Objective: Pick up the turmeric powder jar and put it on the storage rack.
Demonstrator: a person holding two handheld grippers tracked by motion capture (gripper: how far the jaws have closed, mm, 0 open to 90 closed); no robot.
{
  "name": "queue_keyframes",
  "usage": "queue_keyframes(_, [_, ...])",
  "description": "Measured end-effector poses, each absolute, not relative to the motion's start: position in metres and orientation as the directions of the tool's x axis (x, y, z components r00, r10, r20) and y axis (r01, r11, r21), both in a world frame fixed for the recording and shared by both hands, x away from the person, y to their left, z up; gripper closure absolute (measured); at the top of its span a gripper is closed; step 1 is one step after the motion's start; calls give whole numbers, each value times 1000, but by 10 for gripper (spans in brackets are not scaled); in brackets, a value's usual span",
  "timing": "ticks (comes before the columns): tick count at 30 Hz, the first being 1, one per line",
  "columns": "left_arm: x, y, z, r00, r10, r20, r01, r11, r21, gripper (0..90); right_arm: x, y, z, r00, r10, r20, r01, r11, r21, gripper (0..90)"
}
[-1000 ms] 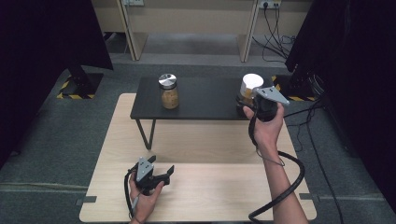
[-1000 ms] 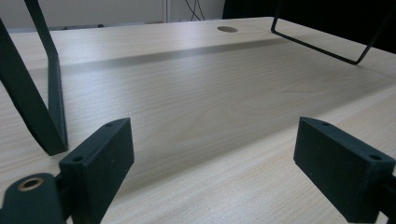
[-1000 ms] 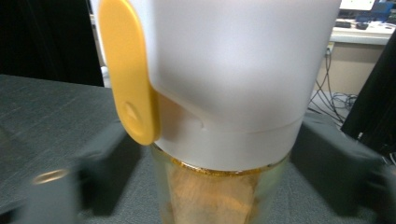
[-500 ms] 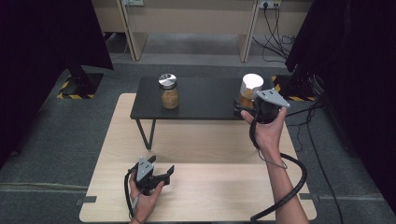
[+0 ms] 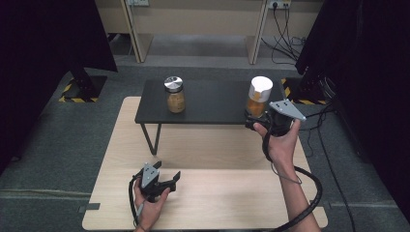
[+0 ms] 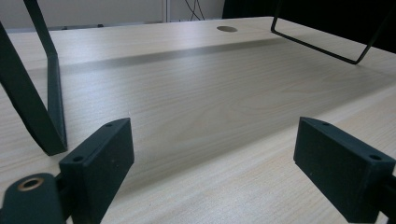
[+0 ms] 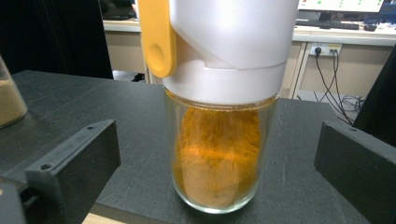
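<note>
A glass jar [image 5: 259, 96] of orange powder with a white lid and a yellow tab stands upright at the right end of the low black table [image 5: 212, 104]. My right gripper [image 5: 252, 121] is just in front of it and open. Its jaws have just been opening. In the right gripper view the jar [image 7: 219, 116] stands in the gap of the right gripper [image 7: 219, 140], and neither pad touches the glass. My left gripper [image 5: 169, 176] rests low over the wooden table [image 5: 217, 203], and in its own view the left gripper [image 6: 212, 154] is open with nothing between the jaws.
A second jar [image 5: 174, 94] with a silver lid and tan contents stands on the left part of the black table, also at the edge [image 7: 9, 102]. The black table's wire legs [image 6: 37, 107] stand on the wooden top. Dark curtains hang on both sides.
The right gripper has let go of the white-lidded jar and drawn back slightly toward the person. The jar stays upright on the black table. The left hand has not moved.
</note>
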State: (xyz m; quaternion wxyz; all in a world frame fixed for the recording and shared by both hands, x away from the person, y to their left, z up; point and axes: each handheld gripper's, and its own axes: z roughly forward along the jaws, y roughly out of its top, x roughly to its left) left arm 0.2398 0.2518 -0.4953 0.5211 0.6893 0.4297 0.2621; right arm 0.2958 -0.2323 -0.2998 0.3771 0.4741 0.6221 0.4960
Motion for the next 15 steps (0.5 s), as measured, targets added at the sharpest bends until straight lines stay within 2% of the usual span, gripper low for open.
queue_keyframes(15, [240,251,-495,493,866,-85,318,-88,944,113,271,-242,-312,-264,964,13,203,42,978,3])
